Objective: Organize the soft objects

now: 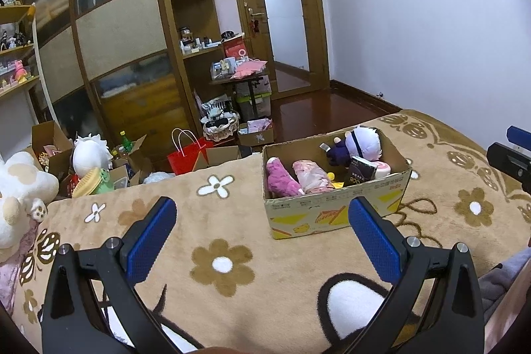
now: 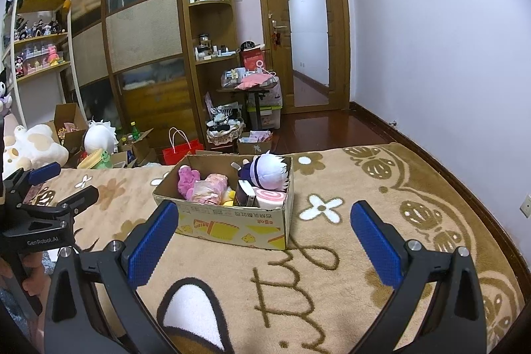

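A cardboard box stands on the flowered tan blanket. Inside it lie a pink plush, a wrapped pink bundle, a white-haired doll, a dark carton and a pink swirl cushion. My left gripper stands open just in front of the box, with nothing between its fingers. My right gripper is open too, empty, near the box's front right corner. In the right wrist view the left gripper shows at the left edge.
A cream plush lies at the blanket's left end. Beyond the bed edge are open boxes, a white-haired plush, a red bag, a cluttered side table and wardrobes. A wooden door stands behind.
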A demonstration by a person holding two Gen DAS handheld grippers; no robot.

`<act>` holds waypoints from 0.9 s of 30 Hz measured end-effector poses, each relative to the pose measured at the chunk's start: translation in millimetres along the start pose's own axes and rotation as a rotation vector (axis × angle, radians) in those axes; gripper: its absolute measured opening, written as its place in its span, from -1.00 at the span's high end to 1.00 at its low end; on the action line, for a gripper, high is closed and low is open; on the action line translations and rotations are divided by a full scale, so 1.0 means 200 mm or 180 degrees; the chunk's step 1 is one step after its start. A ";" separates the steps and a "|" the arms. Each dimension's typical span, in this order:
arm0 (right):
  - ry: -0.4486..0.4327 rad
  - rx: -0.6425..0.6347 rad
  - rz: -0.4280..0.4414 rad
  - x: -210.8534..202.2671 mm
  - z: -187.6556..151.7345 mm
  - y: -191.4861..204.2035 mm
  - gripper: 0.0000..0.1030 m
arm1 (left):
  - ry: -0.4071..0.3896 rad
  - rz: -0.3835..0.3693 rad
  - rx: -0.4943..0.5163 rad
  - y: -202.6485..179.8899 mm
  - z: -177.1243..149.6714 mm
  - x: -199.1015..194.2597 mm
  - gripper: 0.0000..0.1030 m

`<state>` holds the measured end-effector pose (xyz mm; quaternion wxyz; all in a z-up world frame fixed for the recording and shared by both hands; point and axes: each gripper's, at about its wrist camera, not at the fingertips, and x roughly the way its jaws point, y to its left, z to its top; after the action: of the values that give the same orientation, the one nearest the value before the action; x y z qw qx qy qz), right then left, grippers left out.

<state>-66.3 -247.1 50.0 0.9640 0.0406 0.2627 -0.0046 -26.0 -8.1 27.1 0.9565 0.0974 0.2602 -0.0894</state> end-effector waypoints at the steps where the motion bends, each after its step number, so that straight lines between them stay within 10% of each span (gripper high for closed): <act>1: -0.0002 0.0002 0.0000 0.00 0.00 0.00 -1.00 | 0.0000 -0.0009 -0.0003 0.00 0.00 0.00 -0.99; 27: 0.0007 -0.0005 -0.0004 0.00 0.00 -0.01 -1.00 | 0.0056 -0.0055 0.0065 -0.02 -0.02 0.02 -0.99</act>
<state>-65.8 -248.8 50.1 0.9637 0.0396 0.2639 -0.0049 -24.8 -10.8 21.9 0.9523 0.1057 0.2685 -0.0994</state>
